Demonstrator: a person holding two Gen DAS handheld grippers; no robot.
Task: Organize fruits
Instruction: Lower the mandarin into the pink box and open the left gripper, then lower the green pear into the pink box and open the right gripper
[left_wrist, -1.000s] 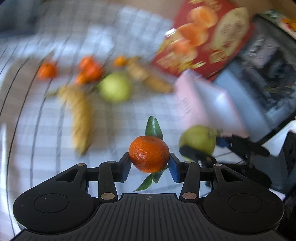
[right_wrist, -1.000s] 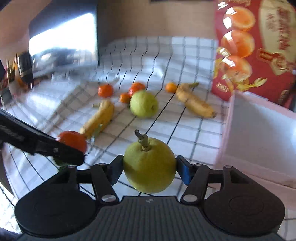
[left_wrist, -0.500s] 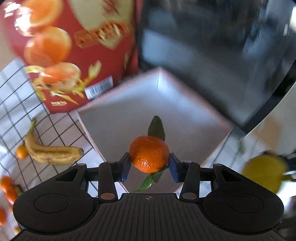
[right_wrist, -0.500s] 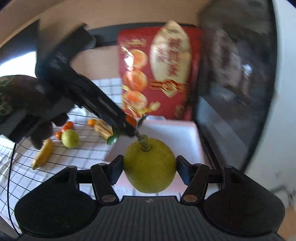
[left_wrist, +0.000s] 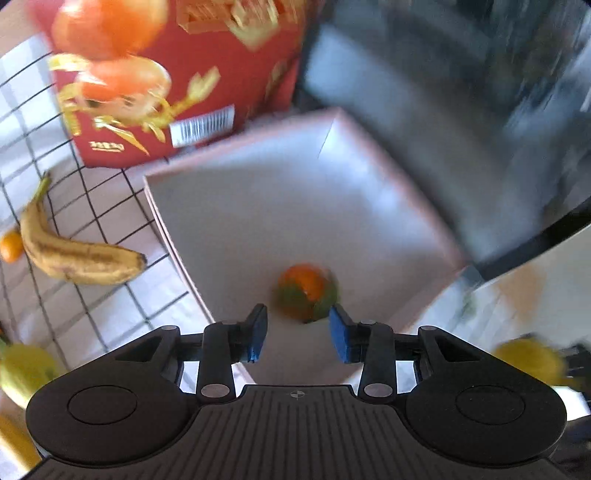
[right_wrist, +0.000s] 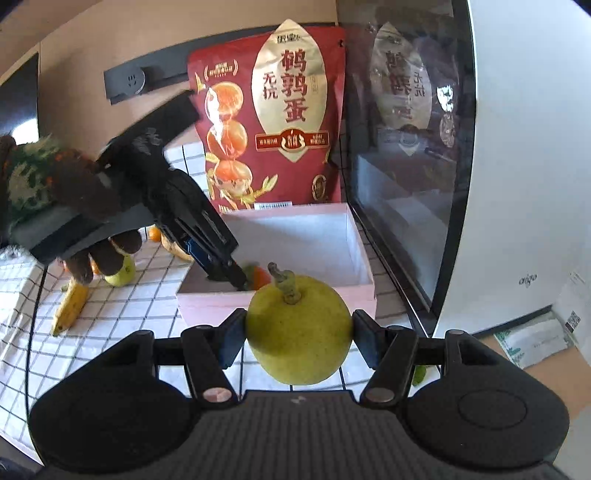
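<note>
Checked tablecloth (right_wrist: 122, 314) under pink box (right_wrist: 280, 301). Our left gripper (left_wrist: 298, 332) jaws, just narrowing, now clear of tangerine (left_wrist: 306, 291) lying inside box: drop done. Our right gripper (right_wrist: 298, 332) clamps pear (right_wrist: 299, 332) before box; pear likely next in.

Bright daylight; left view motion-blurred, right sharp, edges fisheye-bent.

Home kitchen counter: checked cloth (right_wrist: 122, 314), snack bag (right_wrist: 273, 118), wall socket (right_wrist: 133, 81)

Red snack bag (right_wrist: 269, 118) standing upright, dark glass-fronted appliance (right_wrist: 406, 155) right of it, black wall socket (right_wrist: 135, 82) left of it
</note>
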